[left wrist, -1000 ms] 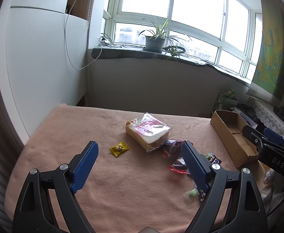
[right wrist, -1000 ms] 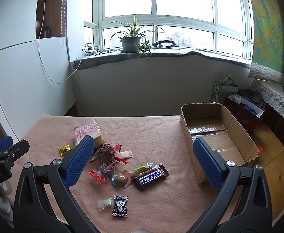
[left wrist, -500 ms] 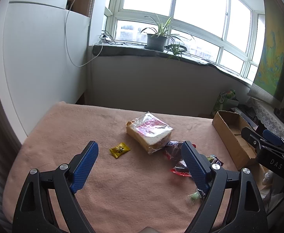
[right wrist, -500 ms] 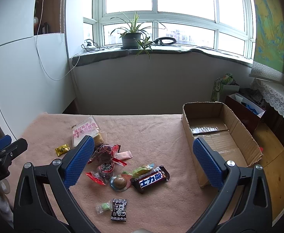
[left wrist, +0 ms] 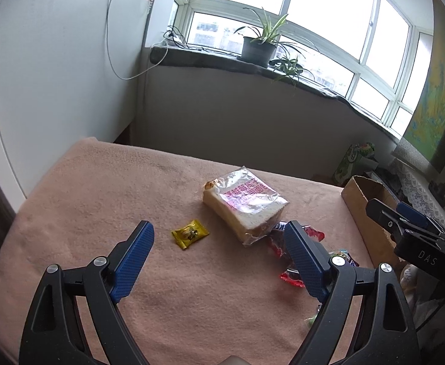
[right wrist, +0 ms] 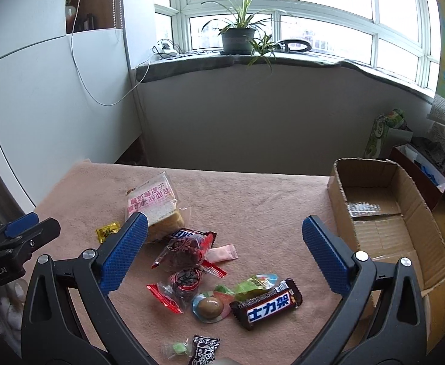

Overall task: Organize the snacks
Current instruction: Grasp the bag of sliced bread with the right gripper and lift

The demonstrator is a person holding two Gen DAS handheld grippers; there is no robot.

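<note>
Snacks lie on a table under a pink cloth (left wrist: 101, 188). A wrapped bread slice (left wrist: 245, 202) (right wrist: 154, 205) sits mid-table, with a small yellow candy (left wrist: 190, 233) (right wrist: 108, 231) to its left. In the right wrist view a dark chocolate bar (right wrist: 266, 303), red-wrapped sweets (right wrist: 186, 249), a round egg snack (right wrist: 210, 307) and a small black packet (right wrist: 205, 348) lie nearer me. An open cardboard box (right wrist: 386, 222) stands on the right. My left gripper (left wrist: 219, 254) hovers open above the cloth, short of the yellow candy. My right gripper (right wrist: 224, 252) hovers open over the sweets pile. Neither holds anything.
A windowsill with a potted plant (right wrist: 237, 39) runs along the far wall. A white cabinet (left wrist: 55, 76) stands on the left. Bags and a red-brown box (right wrist: 417, 167) sit on the floor behind the cardboard box. The other gripper's body (left wrist: 411, 237) shows at the right edge.
Both grippers have moved forward and lower toward the table, so the snacks look larger. Nothing has been grasped, and no snack has moved.
</note>
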